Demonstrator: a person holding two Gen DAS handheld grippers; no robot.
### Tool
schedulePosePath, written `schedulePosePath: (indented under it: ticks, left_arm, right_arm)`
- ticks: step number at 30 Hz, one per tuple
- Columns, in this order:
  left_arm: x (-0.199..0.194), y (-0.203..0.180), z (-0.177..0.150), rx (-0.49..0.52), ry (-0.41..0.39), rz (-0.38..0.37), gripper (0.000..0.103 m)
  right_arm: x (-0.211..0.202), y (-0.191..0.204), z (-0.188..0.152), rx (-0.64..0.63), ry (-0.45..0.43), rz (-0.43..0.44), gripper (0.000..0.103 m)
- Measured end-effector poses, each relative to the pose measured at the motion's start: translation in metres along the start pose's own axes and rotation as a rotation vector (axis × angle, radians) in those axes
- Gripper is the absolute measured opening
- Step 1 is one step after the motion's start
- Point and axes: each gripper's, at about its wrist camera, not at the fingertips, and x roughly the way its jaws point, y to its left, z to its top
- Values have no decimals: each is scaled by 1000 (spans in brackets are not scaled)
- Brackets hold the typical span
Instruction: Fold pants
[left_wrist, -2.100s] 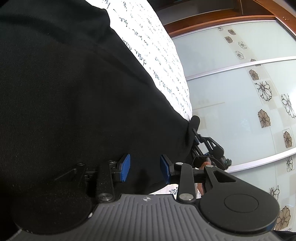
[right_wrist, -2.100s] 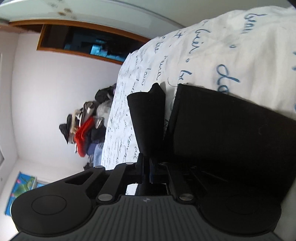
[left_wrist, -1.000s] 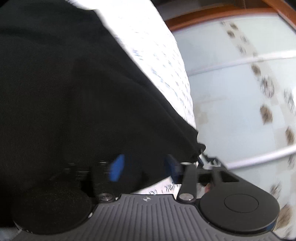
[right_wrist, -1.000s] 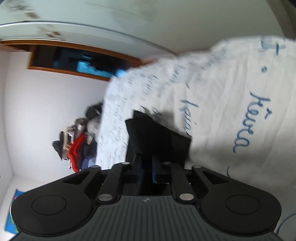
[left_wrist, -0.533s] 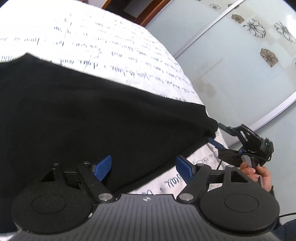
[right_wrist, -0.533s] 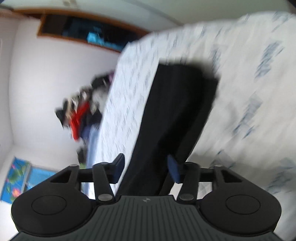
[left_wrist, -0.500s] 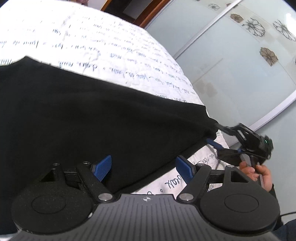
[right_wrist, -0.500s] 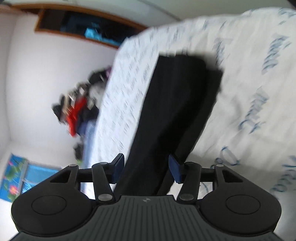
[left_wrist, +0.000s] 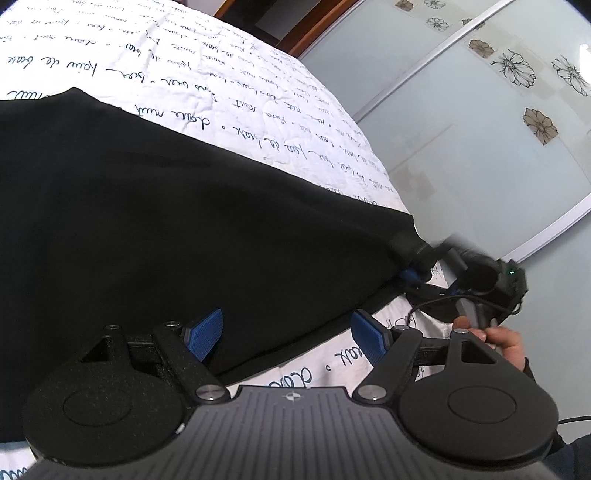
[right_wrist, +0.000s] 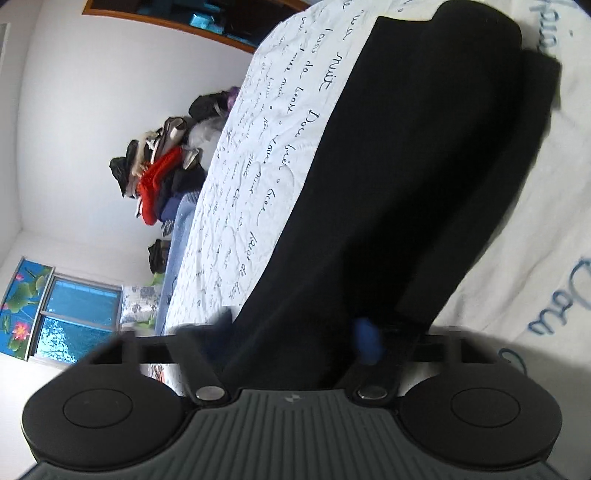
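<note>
pants: one black pair, lying flat in a long band on the bed, running from near to far in the right view.
change: a second ago I held the cloth bunched up off the quilt; now it lies spread out.
left claw: spread wide, over the near edge, pinching nothing.
right claw: blurred, closing on the pants' end, cloth between the jaws; I cannot tell whether it pinches yet.
meaning: I judge this regrip opens the next fold.
count: two claws, one hand, one clothes heap.
</note>
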Motion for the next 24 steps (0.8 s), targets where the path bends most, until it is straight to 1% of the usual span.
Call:
schedulePosePath:
  ticks: [1, 2, 5, 7, 8, 10, 11, 12, 13, 15, 16, 18, 19, 21, 22, 23, 24]
  left_arm:
    - [-2, 0, 1, -1, 1, 0, 78]
    - [-4, 0, 1, -1, -2, -2, 78]
    - [-20, 4, 3, -11, -26, -21, 78]
    - [-27, 4, 8, -24, -54, -51, 80]
    - [-29, 5, 9, -32, -70, -73, 82]
    - [-27, 7, 12, -35, -103, -102, 88]
    - [-22, 7, 13, -27, -108, -105, 88]
    - [-14, 8, 13, -19, -98, -97, 88]
    - [-3, 8, 14, -8, -66, -72, 88]
    - [19, 9, 12, 21, 21, -22, 88]
    - [23, 9, 9, 47, 22, -8, 88]
    - [20, 6, 6, 78, 8, -8, 89]
    - [19, 6, 7, 71, 11, -9, 89]
    - [14, 8, 8, 41, 10, -22, 89]
    - [10, 11, 6, 29, 10, -20, 89]
    - [9, 11, 6, 22, 11, -17, 89]
    - [7, 12, 6, 20, 11, -14, 89]
  right_arm:
    - [5, -2, -1, 12, 20, -7, 3]
    - [4, -3, -2, 26, 13, -7, 3]
    - [-14, 7, -7, 2, -9, 18, 3]
    - [-29, 13, -10, 1, -12, 50, 3]
    - [-34, 14, -12, 0, -11, 52, 3]
    - [-31, 8, -13, -5, 6, 25, 3]
    - [-27, 1, -12, -7, 17, -11, 4]
    - [-20, -6, -12, -17, 5, -51, 6]
    - [-16, -13, -12, -16, -20, -71, 5]
    - [-13, -24, -10, 44, -25, -28, 6]
    - [-16, -25, -8, 73, -28, -16, 8]
    - [-27, -23, 0, 63, -40, -21, 10]
    - [-35, -23, 5, 57, -38, -31, 14]
    - [-53, -27, 18, 68, -17, -49, 15]
    - [-63, -28, 25, 63, -25, -49, 15]
    - [-74, -26, 31, 43, -63, -70, 17]
    - [-87, -24, 40, 19, -117, -114, 18]
